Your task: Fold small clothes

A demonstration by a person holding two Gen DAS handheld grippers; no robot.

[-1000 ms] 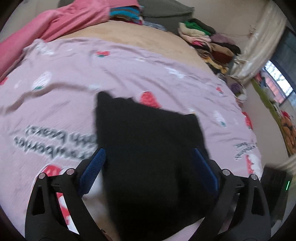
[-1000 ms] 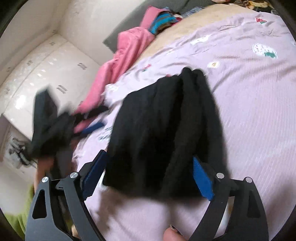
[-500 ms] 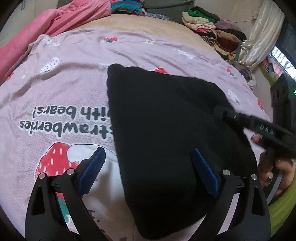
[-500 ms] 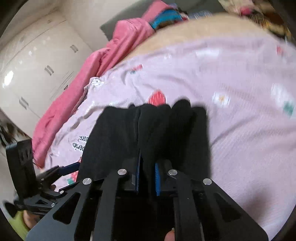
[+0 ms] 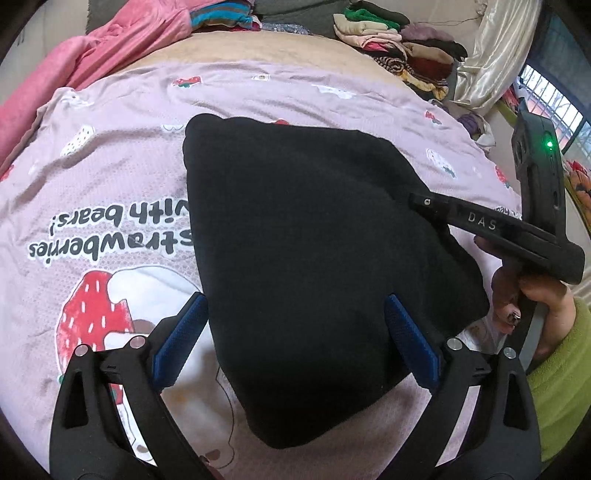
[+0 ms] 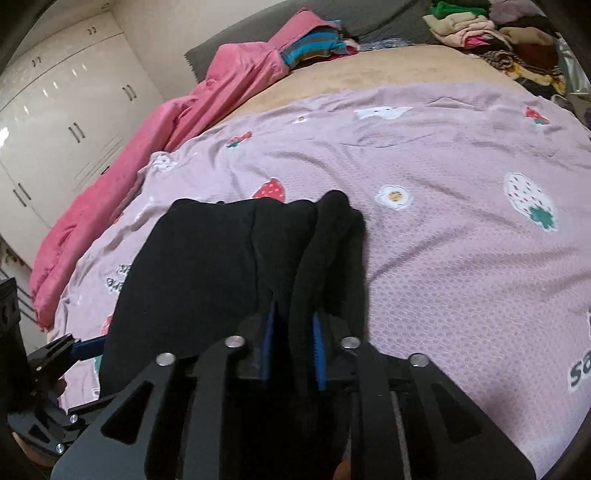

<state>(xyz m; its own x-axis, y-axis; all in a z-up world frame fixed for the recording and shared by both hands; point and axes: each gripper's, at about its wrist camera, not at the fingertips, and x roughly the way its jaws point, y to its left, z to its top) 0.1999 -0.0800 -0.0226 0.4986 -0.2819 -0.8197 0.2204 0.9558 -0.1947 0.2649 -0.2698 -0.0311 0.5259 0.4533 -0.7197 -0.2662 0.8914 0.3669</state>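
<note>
A black garment (image 5: 295,221) lies spread on the lilac strawberry-print bedspread (image 5: 110,177). My left gripper (image 5: 295,300) hovers open over its near edge, blue pads wide apart on either side of the cloth. My right gripper (image 6: 291,317) pinches a bunched fold of the black garment (image 6: 207,266) between its blue pads; its jaws are opening slightly with the fold still pressed between them. In the left wrist view the right gripper (image 5: 417,199) reaches in from the right onto the garment's edge, held by a hand (image 5: 532,291) in a green sleeve.
A pink blanket (image 5: 92,59) lies bunched along the far left of the bed. Stacks of folded clothes (image 5: 388,33) sit at the far right by a curtain. White wardrobe doors (image 6: 55,110) stand beyond the left side. Bare bedspread (image 6: 461,240) stretches right of the garment.
The right gripper went from wide open to pinched on a fold at the garment's right edge. The left gripper came lower and closer over the near edge, and the garment now lies flatter.
</note>
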